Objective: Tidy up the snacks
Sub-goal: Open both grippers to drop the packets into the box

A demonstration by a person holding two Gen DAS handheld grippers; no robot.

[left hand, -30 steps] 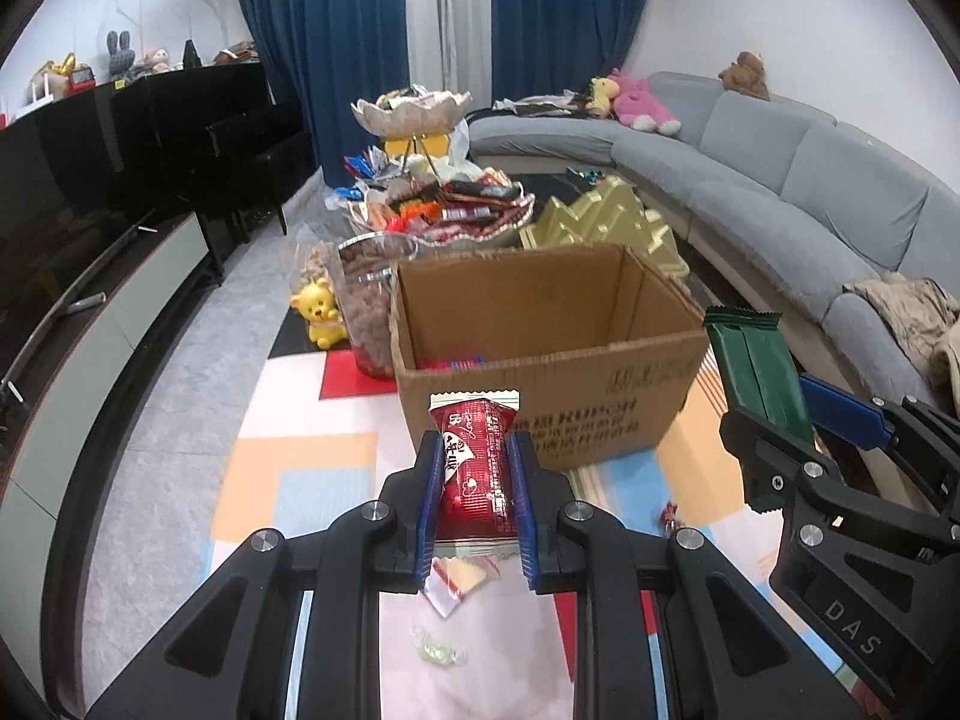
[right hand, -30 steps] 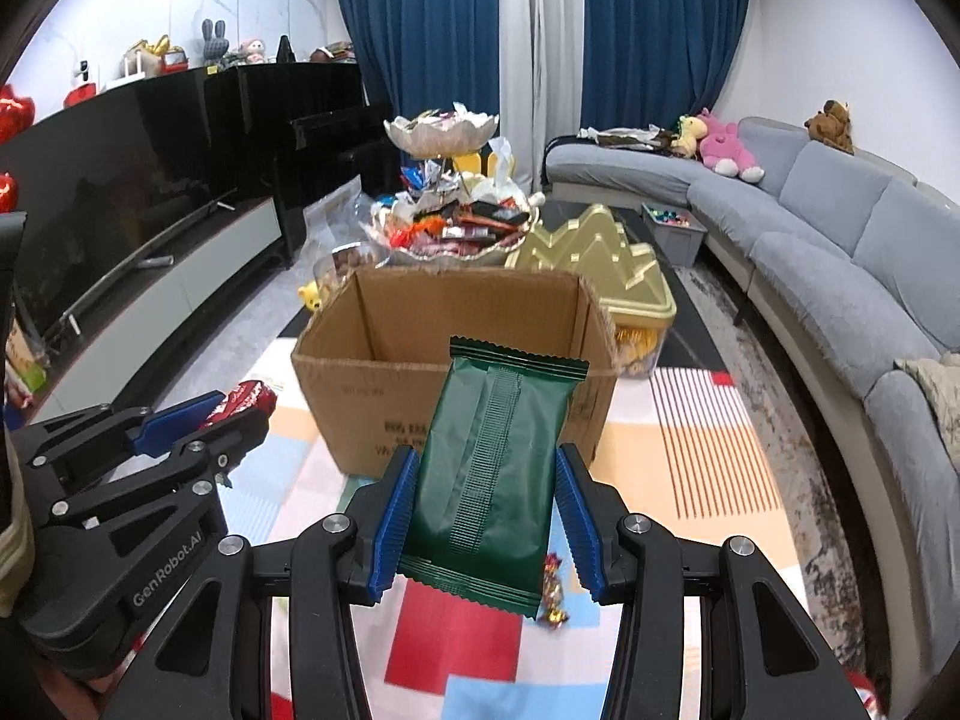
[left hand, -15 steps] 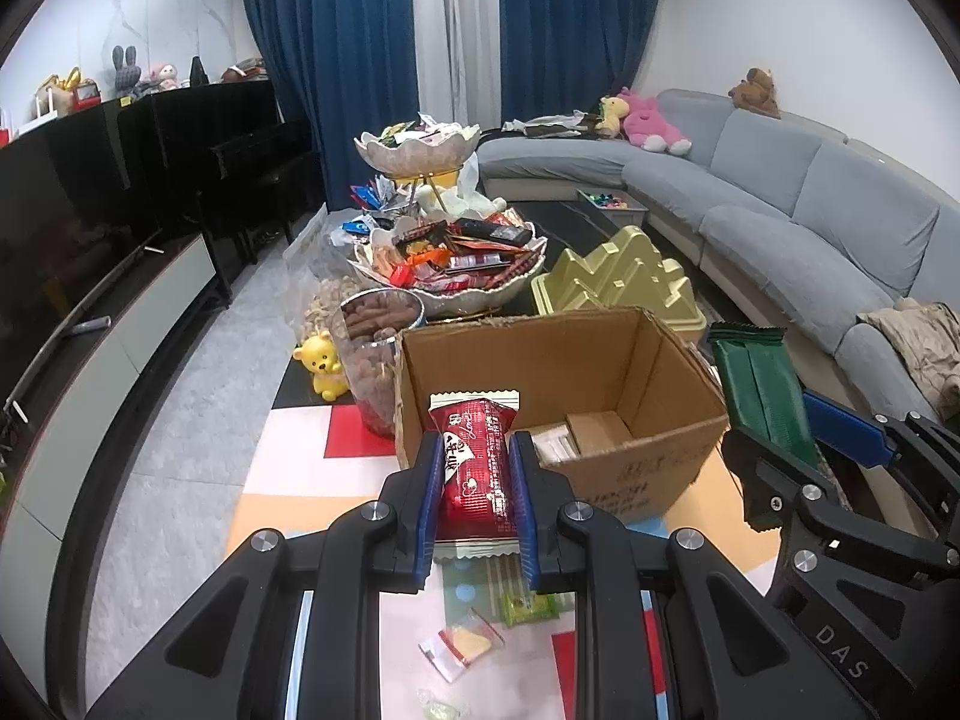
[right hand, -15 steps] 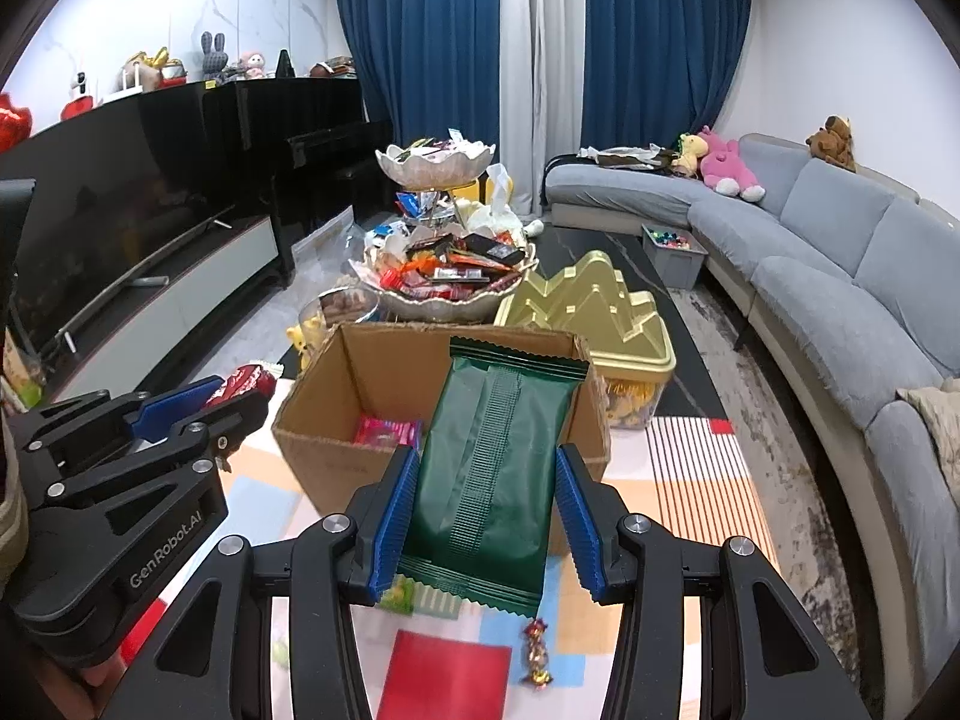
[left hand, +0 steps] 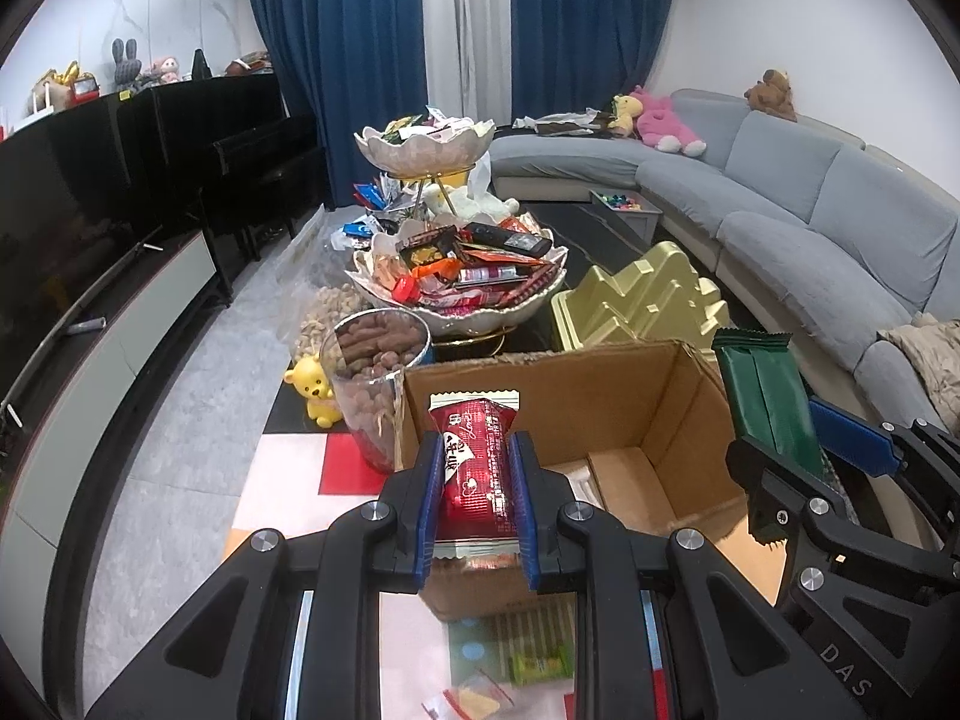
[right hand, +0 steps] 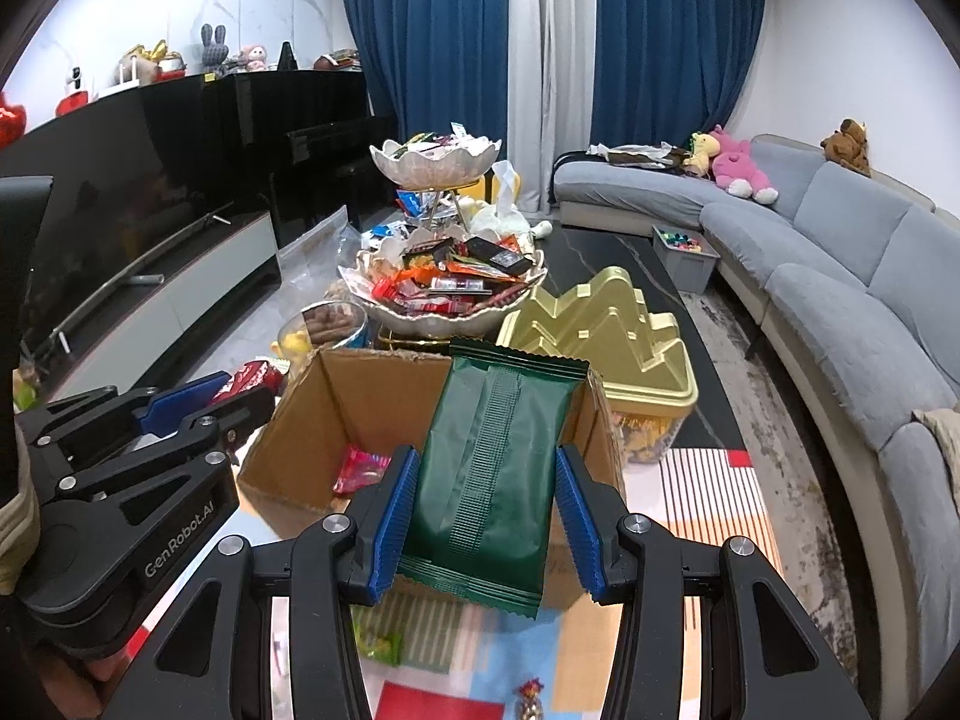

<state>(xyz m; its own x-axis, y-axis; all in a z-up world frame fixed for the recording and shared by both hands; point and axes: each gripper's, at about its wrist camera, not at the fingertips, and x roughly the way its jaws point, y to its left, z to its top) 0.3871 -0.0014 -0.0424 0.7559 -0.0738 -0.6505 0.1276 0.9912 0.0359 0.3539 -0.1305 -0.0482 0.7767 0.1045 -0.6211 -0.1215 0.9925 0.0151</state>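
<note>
Comparing with the view a second earlier, both grippers have advanced toward the cardboard box (left hand: 606, 420): its interior floor is now visible, where before only its outer front wall showed. A pink wrapper (right hand: 360, 468) lies inside, at the box's 8 o'clock corner in the right wrist view.

Surface and room: the box stands on a multicoloured patchwork mat (left hand: 288, 492), with small loose sweets (right hand: 378, 642) scattered on it nearer the cameras. Beyond the box, at 12 o'clock, stands a two-tier bowl stand (left hand: 462, 276) piled with wrapped snacks; a clear jar of brown snacks (left hand: 372, 384) sits just beside the box at 10 o'clock, and a gold stepped container (right hand: 606, 336) at 1 o'clock. A grey sofa (left hand: 828, 204) curves along the 3 o'clock side; blue curtains (right hand: 432, 36) hang at the far wall.

Grippers: the left gripper (left hand: 474, 504) is clamped narrowly on a red snack packet (left hand: 477, 462), held upright over the box's near wall. The right gripper (right hand: 486, 516) stands wider, its blue pads (right hand: 396, 516) pressing both edges of a dark green snack packet (right hand: 498, 462), which is tilted up over the box's near right corner.
</note>
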